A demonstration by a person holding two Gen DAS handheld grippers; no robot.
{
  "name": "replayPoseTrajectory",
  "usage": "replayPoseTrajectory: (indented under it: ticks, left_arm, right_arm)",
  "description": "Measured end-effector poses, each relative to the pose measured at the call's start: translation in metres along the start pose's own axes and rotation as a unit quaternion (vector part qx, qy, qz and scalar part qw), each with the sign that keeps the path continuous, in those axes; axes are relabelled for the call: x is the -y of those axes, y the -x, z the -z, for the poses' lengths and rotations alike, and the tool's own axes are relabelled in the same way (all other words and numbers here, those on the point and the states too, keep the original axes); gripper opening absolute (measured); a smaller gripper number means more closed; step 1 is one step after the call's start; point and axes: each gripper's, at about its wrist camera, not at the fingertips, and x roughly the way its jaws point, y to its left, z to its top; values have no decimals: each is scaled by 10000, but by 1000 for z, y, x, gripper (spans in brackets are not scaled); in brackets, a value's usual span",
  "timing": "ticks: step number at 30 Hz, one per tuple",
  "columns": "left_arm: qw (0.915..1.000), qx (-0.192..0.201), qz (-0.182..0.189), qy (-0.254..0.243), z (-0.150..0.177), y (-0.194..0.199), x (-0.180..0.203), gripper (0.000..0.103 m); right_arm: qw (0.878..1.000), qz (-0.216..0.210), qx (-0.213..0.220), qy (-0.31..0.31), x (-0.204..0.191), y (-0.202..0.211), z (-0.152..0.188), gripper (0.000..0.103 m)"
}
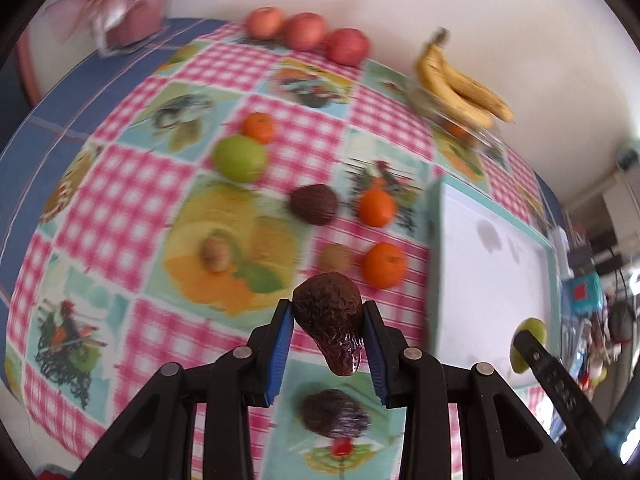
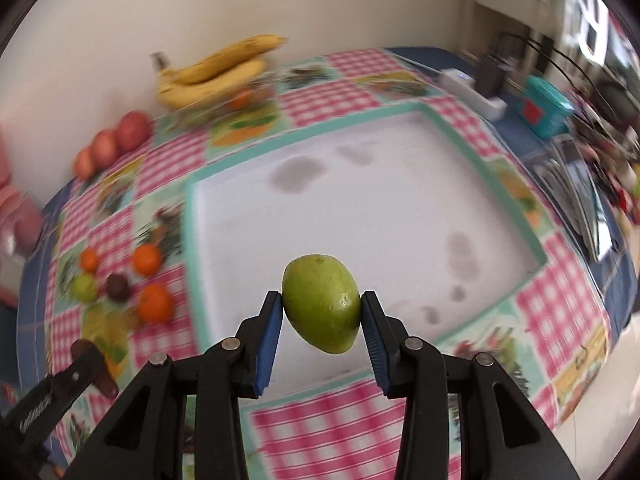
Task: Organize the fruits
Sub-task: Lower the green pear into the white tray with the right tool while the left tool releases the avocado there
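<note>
In the left wrist view my left gripper [image 1: 326,322] is shut on a dark brown wrinkled avocado [image 1: 326,312], held above the checked tablecloth. Another dark avocado [image 1: 334,414] lies on the cloth just below it. My right gripper [image 2: 322,308] is shut on a green mango [image 2: 322,304], which hangs over the near part of a white tray with a teal rim [image 2: 192,240]. Nothing lies in the tray. From the left wrist camera, the same tray [image 1: 480,280] sits to the right, with the mango [image 1: 534,326] over its near corner.
Loose on the cloth left of the tray lie three oranges [image 1: 385,265], a green fruit [image 1: 239,158], a third avocado [image 1: 314,204] and two kiwis [image 1: 216,254]. Three red apples [image 1: 306,32] and bananas [image 1: 460,84] on a glass bowl stand by the wall. Clutter crowds the right table edge [image 2: 544,108].
</note>
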Motion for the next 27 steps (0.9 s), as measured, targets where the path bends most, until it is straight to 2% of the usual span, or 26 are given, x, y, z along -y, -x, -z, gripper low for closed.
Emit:
replayPoseTrajectory:
  ticks: [8, 14, 22, 27]
  left_arm:
    - [9963, 24, 256, -825, 0, -8, 67, 37]
    - [9916, -43, 289, -1263, 1, -24, 106, 37]
    - [9854, -123, 333, -1665, 8, -43, 138, 37]
    - [9828, -320, 314, -1793, 17, -57, 146, 37]
  right_arm:
    - [9980, 294, -127, -553, 43, -11, -15, 42]
    - [9955, 519, -105, -785, 63, -19, -26, 42]
    - [9904, 898, 15, -1047, 89, -27, -37, 42]
    - [9893, 886, -201, -1145, 94, -39, -34, 42]
